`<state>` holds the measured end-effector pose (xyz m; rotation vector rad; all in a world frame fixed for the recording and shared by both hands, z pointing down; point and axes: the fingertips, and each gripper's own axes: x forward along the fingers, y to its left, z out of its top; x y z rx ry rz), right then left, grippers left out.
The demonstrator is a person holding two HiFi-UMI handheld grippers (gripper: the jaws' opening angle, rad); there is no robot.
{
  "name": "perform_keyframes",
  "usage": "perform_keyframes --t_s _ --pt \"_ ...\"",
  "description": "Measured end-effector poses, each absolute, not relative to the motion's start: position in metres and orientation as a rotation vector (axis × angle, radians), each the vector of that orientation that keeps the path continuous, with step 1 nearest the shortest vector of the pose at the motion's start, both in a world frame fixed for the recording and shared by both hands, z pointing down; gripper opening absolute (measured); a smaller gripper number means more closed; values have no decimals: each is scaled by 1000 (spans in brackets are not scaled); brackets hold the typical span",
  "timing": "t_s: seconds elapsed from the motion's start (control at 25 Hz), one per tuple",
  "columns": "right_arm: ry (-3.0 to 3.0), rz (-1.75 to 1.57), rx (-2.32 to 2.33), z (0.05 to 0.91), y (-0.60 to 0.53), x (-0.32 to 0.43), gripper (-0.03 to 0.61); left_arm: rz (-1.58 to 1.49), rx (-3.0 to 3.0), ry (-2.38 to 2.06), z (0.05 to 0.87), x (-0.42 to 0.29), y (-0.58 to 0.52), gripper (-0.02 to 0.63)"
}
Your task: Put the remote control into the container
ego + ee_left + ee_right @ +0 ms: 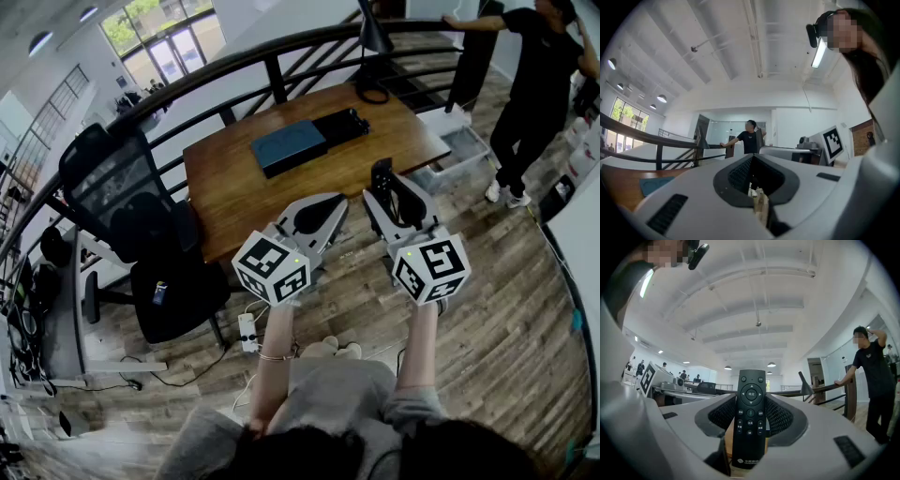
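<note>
A black remote control [750,418] stands upright between the jaws of my right gripper [750,401], buttons facing the camera; the jaws are shut on its sides. In the head view the remote [382,178] and right gripper [389,202] hover over the near right edge of the wooden table [234,202]. My left gripper [328,211] floats beside it on the left, shut and holding nothing; in its own view the left gripper [757,164] shows only a thin slit. The dark blue container [288,147] lies further back on the table, apart from both grippers.
A flat black box [340,125] lies beside the container. A black lamp [373,47] stands at the table's far edge, by the dark railing [234,70]. A black office chair [141,216] is left of the table. At right are a clear bin [459,150] and a standing person [530,84].
</note>
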<state>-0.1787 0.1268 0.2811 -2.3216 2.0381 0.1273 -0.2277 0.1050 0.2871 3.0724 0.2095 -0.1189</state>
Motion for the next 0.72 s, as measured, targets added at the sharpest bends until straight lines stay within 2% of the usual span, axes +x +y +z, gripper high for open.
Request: perform_keyframes --t_s 0.72 --pt "2038 55 -2299 295 147 -155 209 -66 3050 159 302 -213 125 3"
